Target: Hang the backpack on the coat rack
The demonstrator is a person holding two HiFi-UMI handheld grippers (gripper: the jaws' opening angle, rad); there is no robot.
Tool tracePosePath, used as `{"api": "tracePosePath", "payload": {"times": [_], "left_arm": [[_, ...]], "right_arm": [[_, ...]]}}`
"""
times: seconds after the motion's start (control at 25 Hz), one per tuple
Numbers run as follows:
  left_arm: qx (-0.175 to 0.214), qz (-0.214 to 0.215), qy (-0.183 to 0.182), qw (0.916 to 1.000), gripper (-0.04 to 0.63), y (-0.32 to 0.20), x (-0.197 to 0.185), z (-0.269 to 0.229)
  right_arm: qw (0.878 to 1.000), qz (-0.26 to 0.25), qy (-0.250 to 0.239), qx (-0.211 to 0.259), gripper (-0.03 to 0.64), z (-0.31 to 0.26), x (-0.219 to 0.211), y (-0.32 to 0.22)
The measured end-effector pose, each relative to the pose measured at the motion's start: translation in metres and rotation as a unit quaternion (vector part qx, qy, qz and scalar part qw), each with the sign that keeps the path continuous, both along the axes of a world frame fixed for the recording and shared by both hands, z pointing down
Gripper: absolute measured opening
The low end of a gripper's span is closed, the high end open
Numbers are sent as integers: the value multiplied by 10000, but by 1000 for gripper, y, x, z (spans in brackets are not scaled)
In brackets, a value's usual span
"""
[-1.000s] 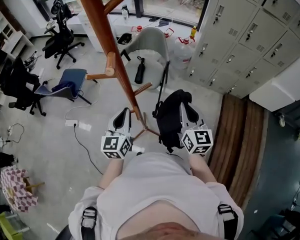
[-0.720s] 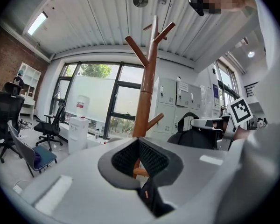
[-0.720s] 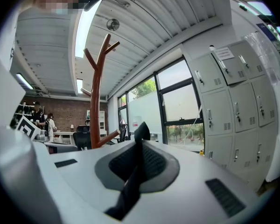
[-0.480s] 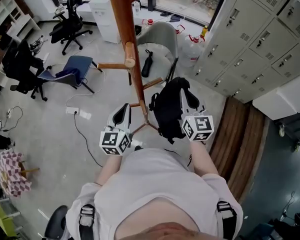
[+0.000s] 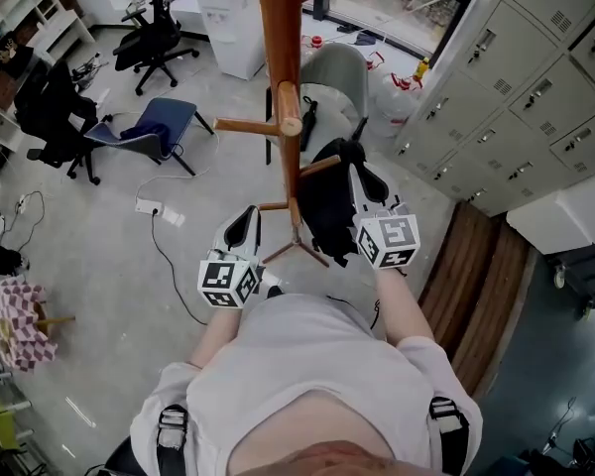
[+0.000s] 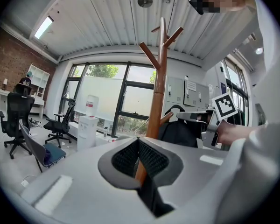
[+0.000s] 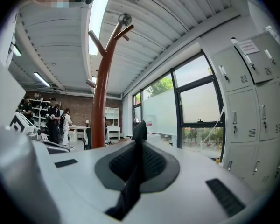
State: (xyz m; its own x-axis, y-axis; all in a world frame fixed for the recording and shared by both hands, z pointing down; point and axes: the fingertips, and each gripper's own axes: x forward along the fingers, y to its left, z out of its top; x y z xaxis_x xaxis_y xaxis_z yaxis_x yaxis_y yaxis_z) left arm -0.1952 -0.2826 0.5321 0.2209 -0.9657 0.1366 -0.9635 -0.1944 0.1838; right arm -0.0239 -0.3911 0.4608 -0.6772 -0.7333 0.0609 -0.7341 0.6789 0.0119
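Observation:
The brown wooden coat rack (image 5: 283, 97) rises straight in front of me, with short pegs sticking out low on its pole. My right gripper (image 5: 362, 191) is shut on the strap of the black backpack (image 5: 327, 211), which hangs just right of the pole, close to a low peg. In the right gripper view the black strap (image 7: 140, 130) sticks up between the shut jaws, with the coat rack (image 7: 100, 101) to the left. My left gripper (image 5: 244, 228) is shut and empty, left of the pole's base. The left gripper view shows the coat rack (image 6: 156, 106) and the backpack (image 6: 179, 133).
A grey chair (image 5: 327, 77) stands behind the rack. Grey lockers (image 5: 516, 77) line the right side. A blue chair (image 5: 159, 127), black office chairs and a white water dispenser (image 5: 233, 23) stand at the left. A cable and power strip (image 5: 147, 206) lie on the floor.
My right gripper has lifted the backpack up and forward, closer to the pole and its low peg. The left gripper has hardly moved.

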Motion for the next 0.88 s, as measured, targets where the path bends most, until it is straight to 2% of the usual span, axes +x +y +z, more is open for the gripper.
{"api": "tracePosePath", "payload": {"times": [0.6,0.88], "left_arm": [[-91,60,56,9999,12,-6,-1,10],[-139,76,77,9998,12,-7,-3,11]], "right_arm": [[9987,-375,297,-184,11,28,-32,17],[9959,-578,649,-231,11,41,-51,23]]}}
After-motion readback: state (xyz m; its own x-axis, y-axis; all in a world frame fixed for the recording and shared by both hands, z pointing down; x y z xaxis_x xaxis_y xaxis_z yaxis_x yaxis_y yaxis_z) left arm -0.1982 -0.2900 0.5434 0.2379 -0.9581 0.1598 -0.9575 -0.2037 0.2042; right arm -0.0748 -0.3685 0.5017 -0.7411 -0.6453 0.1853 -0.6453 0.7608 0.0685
